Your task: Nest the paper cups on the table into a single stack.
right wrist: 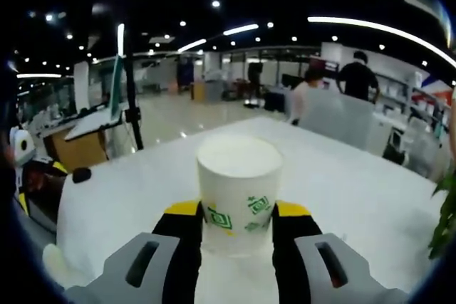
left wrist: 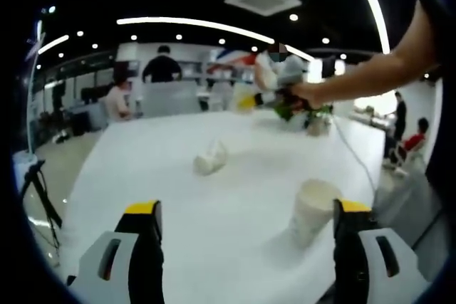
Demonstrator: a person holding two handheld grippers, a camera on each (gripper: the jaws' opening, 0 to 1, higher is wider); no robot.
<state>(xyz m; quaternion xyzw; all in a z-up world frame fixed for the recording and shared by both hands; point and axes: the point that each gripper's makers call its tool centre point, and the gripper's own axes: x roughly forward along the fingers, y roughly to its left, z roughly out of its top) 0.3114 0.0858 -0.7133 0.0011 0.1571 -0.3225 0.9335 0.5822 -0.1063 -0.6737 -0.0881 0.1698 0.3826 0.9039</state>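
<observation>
While the right gripper (right wrist: 236, 229) clamps a paper cup (right wrist: 238, 194) between its jaws, base up and mouth toward the white table (right wrist: 356, 176), the left gripper (left wrist: 246, 226) stands with its jaws spread wide and nothing between them. In the left gripper view, nearest of all and just inside the right-hand jaw, a second cup (left wrist: 312, 210) stands upside down on the table. Farther out, near the middle of the tabletop, a third cup (left wrist: 211, 158) lies on its side, and it looks dented. Farther still, above the far edge, the person's hand (left wrist: 308, 94) carries the right gripper with its cup aloft, well apart from the other two. People sit and stand in the room beyond.

The step in hand looks like bringing the held cup over the near upturned one and sleeving it down. To do that well, the held cup's mouth should be centred over the other's base and kept level, then lowered straight, with the grip light enough not to squash the rim. The left gripper could steady the standing cup at its lower wall so it does not skid or tip.
</observation>
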